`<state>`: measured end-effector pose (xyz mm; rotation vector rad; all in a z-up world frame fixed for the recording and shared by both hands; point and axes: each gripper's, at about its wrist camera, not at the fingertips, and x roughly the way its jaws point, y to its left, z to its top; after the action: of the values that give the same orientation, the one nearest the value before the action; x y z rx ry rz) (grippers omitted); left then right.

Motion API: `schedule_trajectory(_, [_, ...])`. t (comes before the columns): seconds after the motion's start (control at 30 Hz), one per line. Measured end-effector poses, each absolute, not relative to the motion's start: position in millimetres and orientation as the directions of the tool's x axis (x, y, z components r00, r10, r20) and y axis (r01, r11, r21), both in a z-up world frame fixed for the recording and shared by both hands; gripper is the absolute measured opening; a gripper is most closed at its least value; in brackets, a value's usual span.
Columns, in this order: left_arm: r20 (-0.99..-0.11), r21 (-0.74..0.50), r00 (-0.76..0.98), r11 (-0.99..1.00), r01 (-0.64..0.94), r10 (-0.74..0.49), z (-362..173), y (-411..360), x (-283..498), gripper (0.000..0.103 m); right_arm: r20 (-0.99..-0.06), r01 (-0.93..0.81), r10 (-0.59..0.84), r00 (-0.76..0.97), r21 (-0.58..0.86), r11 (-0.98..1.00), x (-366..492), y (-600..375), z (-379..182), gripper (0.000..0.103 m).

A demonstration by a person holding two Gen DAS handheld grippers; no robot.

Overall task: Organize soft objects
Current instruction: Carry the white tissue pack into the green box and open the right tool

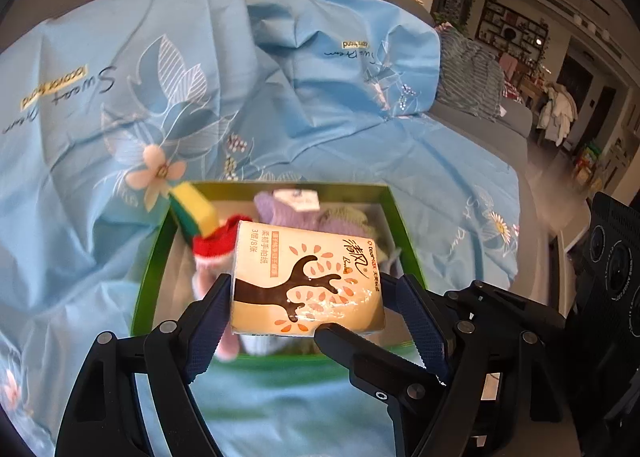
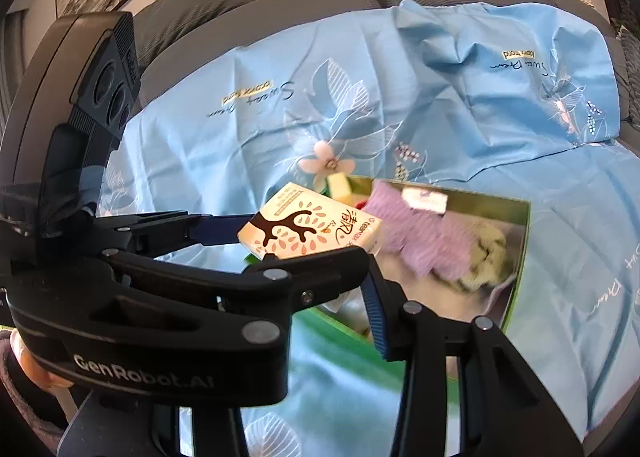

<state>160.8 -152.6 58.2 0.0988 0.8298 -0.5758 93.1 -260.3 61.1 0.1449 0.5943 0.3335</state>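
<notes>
One tissue pack [image 1: 306, 281], cream with a brown tree print, was clamped across its short width by the left gripper [image 1: 308, 297]. It hung directly above the green box [image 1: 394, 213], long axis pointing away from the gripper toward the box's far wall. The box sat on the blue sheet [image 1: 100, 105] and held a purple knit [image 1: 280, 213], a red knit piece [image 1: 214, 243] and a yellow-green sponge [image 1: 194, 213]. The right gripper [image 2: 348, 289] stood beside the box's near corner, nothing visibly between its fingers; how wide it stood, cannot tell. Judged: a straight drop suffices.
</notes>
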Motion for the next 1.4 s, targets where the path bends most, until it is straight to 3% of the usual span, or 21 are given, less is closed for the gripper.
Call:
schedule_trajectory(0.37, [-0.736,-0.157,0.508,0.843,0.515,-0.447,49,-165,205,0.082,-0.533,-0.252,0.348,0.771,0.246,0.936,138,-279,58,0.041])
schedule_trajectory(1.03, [-0.788,-0.220,0.443,0.867,0.448,-0.429,9,-153,240,0.082,-0.652,-0.206,0.337,0.679,0.272,0.940,181,-271,25,0.043])
schedule_trajectory(1.27, [-0.793,-0.188,0.458,0.877,0.442,-0.401,12,-151,234,0.082,-0.658,-0.212,0.335,0.674,0.262,0.942,177,-268,26,0.043])
schedule_trajectory(1.4, [-0.803,-0.146,0.472,0.887,0.438,-0.364,13,-153,229,0.082,-0.664,-0.207,0.312,0.679,0.235,0.950,173,-266,27,0.050])
